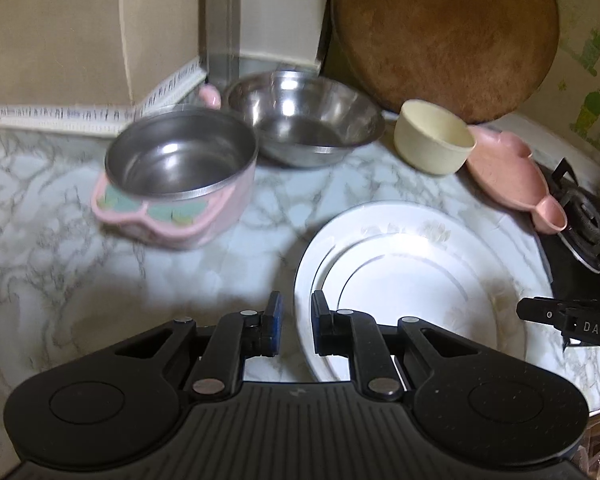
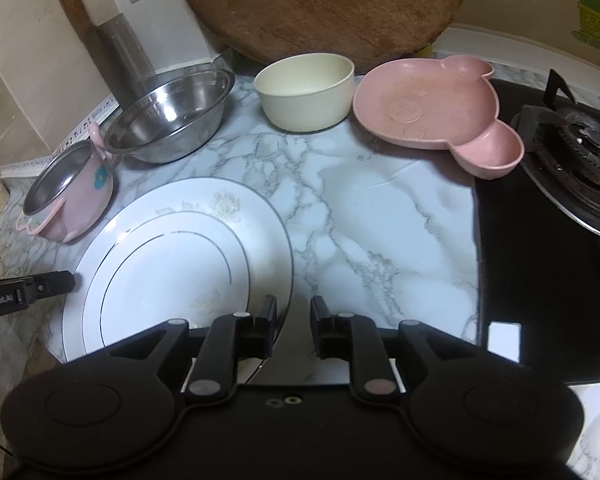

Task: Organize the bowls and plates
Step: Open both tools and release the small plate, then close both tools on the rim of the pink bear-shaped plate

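White plate (image 2: 172, 264) lies flat on the counter (image 2: 380, 220), gilt rings, faint flowers. Both claws tilt down, left claw (image 1: 297, 322) and right claw (image 2: 293, 326) straddling opposite rims, released.

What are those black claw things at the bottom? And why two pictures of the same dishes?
They are two-finger grippers that a person holds, one in each hand. Each has a camera looking along its fingers, so one picture comes from the left gripper, the other from the right gripper. On the marble counter sit a white plate, a pink pot, a steel bowl, a cream bowl and a pink plate with round ears. A round wooden board leans behind. Both grippers straddle the white plate's rim from opposite sides. The right one isn't squeezing it; for the left I can't tell.
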`<control>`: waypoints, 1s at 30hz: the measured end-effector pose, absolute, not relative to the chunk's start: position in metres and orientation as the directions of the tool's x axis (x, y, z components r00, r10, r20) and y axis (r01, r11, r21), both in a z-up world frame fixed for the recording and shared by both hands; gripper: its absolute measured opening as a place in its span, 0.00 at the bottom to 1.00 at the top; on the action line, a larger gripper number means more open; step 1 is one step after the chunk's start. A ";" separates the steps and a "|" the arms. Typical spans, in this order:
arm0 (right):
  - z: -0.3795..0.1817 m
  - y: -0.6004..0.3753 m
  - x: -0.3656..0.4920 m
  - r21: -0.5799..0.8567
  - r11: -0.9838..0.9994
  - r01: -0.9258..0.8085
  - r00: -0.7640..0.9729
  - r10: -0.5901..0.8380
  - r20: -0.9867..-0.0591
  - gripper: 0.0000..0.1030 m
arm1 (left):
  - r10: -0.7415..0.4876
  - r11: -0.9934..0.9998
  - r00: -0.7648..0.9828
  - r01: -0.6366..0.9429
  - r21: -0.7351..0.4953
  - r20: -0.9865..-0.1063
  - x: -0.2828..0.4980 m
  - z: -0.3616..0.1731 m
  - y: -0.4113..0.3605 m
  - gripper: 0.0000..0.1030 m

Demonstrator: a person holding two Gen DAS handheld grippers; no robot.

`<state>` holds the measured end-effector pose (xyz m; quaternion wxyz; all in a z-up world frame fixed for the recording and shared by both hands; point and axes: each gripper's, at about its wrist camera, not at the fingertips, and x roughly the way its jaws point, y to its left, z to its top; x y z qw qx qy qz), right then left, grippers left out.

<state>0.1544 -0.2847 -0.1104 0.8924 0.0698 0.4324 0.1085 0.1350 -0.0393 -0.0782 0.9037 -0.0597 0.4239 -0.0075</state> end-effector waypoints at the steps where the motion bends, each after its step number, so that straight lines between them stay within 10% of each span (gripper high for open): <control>1: -0.107 -0.286 0.154 0.212 0.968 -0.132 0.611 0.248 -0.752 0.19 | -0.068 0.993 0.650 -0.029 -0.114 -0.757 0.135 -0.073 -0.041 0.14; 17: -0.056 -0.337 0.181 0.168 0.981 -0.093 0.722 0.183 -0.668 0.43 | -0.212 0.977 0.690 0.144 -0.156 -0.692 0.184 -0.031 -0.126 0.27; 22: -0.046 -0.358 0.203 0.149 0.986 -0.076 0.739 0.157 -0.656 0.55 | -0.239 0.971 0.677 0.179 -0.159 -0.696 0.211 -0.030 -0.159 0.55; 30: -0.046 -0.386 0.244 0.149 0.987 -0.051 0.732 0.139 -0.667 0.73 | -0.264 0.964 0.653 0.212 -0.163 -0.709 0.250 -0.036 -0.205 0.71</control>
